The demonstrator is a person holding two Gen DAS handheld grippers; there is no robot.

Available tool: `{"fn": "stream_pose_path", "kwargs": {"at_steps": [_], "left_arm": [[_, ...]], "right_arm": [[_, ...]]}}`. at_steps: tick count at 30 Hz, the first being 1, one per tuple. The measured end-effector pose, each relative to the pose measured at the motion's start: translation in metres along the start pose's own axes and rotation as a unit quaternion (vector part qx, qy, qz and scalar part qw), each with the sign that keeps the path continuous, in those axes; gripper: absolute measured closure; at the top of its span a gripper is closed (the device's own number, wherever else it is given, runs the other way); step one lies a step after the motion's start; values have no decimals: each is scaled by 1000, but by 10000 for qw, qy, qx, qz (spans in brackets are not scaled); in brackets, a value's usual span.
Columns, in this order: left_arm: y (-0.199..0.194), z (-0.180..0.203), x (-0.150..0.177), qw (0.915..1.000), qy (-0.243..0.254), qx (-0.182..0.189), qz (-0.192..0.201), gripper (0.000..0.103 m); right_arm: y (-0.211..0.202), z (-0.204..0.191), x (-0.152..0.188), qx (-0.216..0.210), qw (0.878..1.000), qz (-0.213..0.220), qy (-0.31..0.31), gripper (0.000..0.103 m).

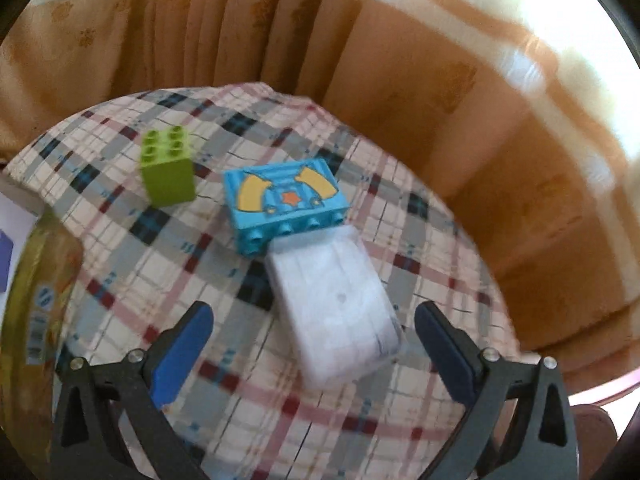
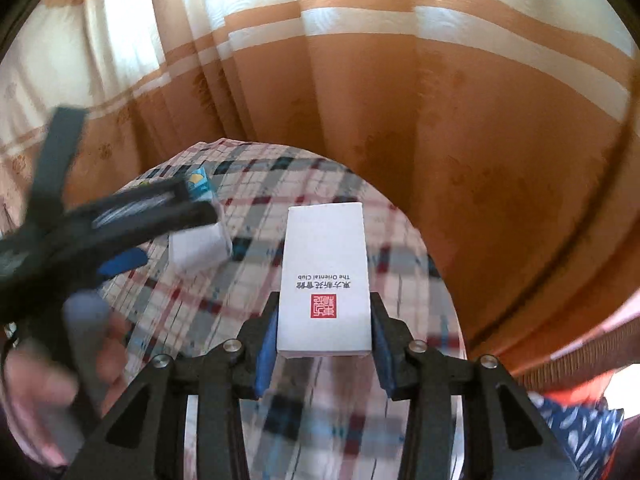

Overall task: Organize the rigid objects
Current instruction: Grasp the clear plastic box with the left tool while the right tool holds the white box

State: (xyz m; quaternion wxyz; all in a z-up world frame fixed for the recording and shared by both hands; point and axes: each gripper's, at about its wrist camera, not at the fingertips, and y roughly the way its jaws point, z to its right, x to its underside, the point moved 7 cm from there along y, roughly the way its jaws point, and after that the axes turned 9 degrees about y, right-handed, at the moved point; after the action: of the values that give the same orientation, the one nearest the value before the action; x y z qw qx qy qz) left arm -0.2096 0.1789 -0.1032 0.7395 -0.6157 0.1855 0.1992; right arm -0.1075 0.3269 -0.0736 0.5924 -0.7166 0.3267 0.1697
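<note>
In the left wrist view a white rounded block (image 1: 336, 304) lies on the plaid tablecloth (image 1: 160, 248), touching a blue printed brick (image 1: 284, 204) beyond it. A green brick (image 1: 168, 166) stands further left. My left gripper (image 1: 312, 344) is open, its fingers either side of the white block's near end. In the right wrist view my right gripper (image 2: 324, 340) is shut on a white box printed "The Oriental Club" (image 2: 324, 280), held above the cloth. The left gripper (image 2: 120, 220) shows there over the white block (image 2: 198, 248).
A yellow-green packet (image 1: 36, 300) lies at the table's left edge. An orange and cream curtain (image 1: 440, 100) hangs close behind the round table. The table's edge curves off at right.
</note>
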Motion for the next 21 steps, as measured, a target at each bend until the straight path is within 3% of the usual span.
{"fn": "stream_pose_path", "kwargs": {"at_steps": [6,9,11,13,18,21], "left_arm": [[14,19,3,9923,952,-781,-141,1],[11,18,6,9905,1202,-637,178,6],[5,16,8,9895,1325,-520,265,19],[-1,13,10,9879,1438,-489,312,39],[-12,2,20,9854,1660,-108,348,41],[-25,1,33,9841,1712,304,353,41]], "right_arm": [[-4,1,17,-25,9999,-26,119,60],[-4,2,19,-6,9999,-39,161,59],[-3,1,19,53,9999,-17,156,59],[-3,0,21,122,9999,-13,106,59],[-2,-2,21,298,9996,4,16,59],[-3,-2,22,412,9991,45,-1,59]]}}
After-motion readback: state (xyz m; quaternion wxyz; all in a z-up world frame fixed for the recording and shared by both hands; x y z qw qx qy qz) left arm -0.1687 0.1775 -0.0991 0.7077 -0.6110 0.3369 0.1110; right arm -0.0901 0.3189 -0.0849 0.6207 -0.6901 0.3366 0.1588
